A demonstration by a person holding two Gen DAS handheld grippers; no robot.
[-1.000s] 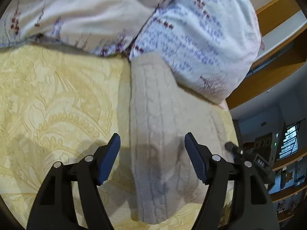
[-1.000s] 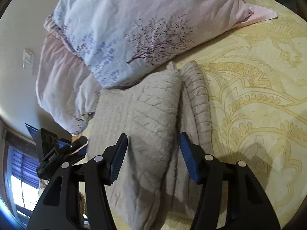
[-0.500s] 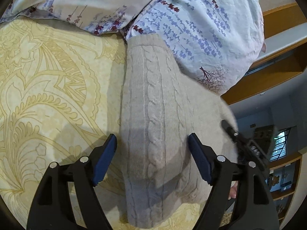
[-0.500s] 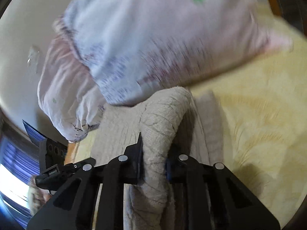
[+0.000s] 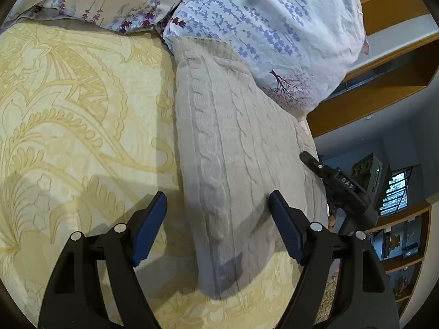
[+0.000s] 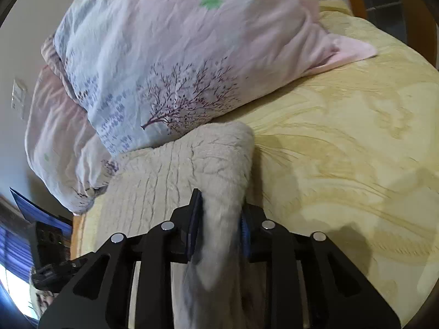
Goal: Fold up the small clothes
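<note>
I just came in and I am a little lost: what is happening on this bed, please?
A person is folding a beige cable-knit sweater on a yellow patterned bedspread, beside floral pillows. The right claw has a fold of the sweater's edge between its jaws, which are opening. The left claw is open above the other side of the sweater, gripping nothing.

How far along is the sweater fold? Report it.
Partly done: the beige cable-knit sweater lies narrowed into a long strip on the yellow bedspread. In hand: the right gripper holds a raised fold, jaws opening. Left: the left gripper is open, straddling the near end, gripping nothing.
</note>
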